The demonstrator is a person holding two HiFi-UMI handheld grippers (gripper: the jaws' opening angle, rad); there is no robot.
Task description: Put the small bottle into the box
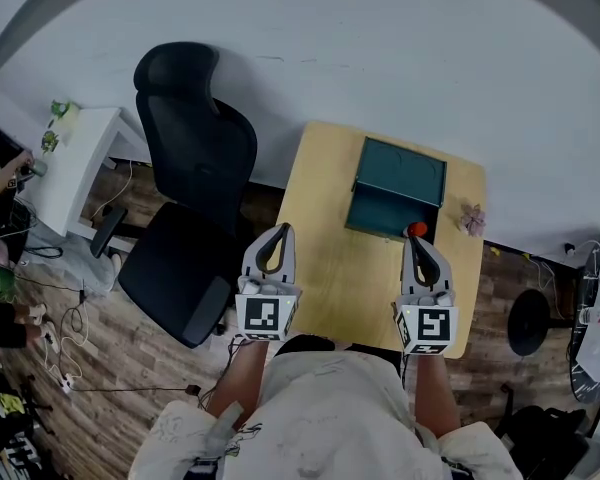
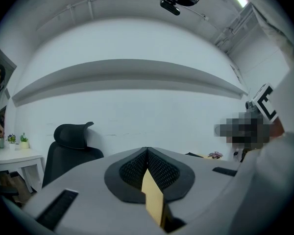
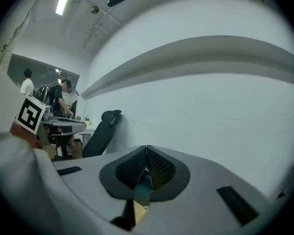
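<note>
Eyes on the small bottle [image 1: 417, 229]: only its round red cap shows in the head view, sitting right at the front right corner of the dark teal box [image 1: 400, 173], and from up here there is no telling whether it stands inside the box or just against its edge. The box has its lid raised at the far side and sits on the far right part of the light wooden desk [image 1: 330, 253]. Just behind the red cap hangs the right hand-held gripper [image 1: 418, 246], tips almost on the cap. Its own view shows the ribbed black pads [image 3: 159, 168] clenched together at the tips, with nothing between them and only a sliver of teal and wood in the gap below. Over to the left hand-held gripper [image 1: 283, 230]: it hovers over the desk's near left edge, well apart from the box, jaws clenched too, the pads [image 2: 161, 170] meeting at the tips on nothing. A small pink flower [image 1: 472, 219] rests near the desk's right edge, beside the box. Left of the desk stands a black office chair [image 1: 195, 168] on the wood-plank floor [image 1: 130, 358], and further left a white side table [image 1: 80, 163].
</note>
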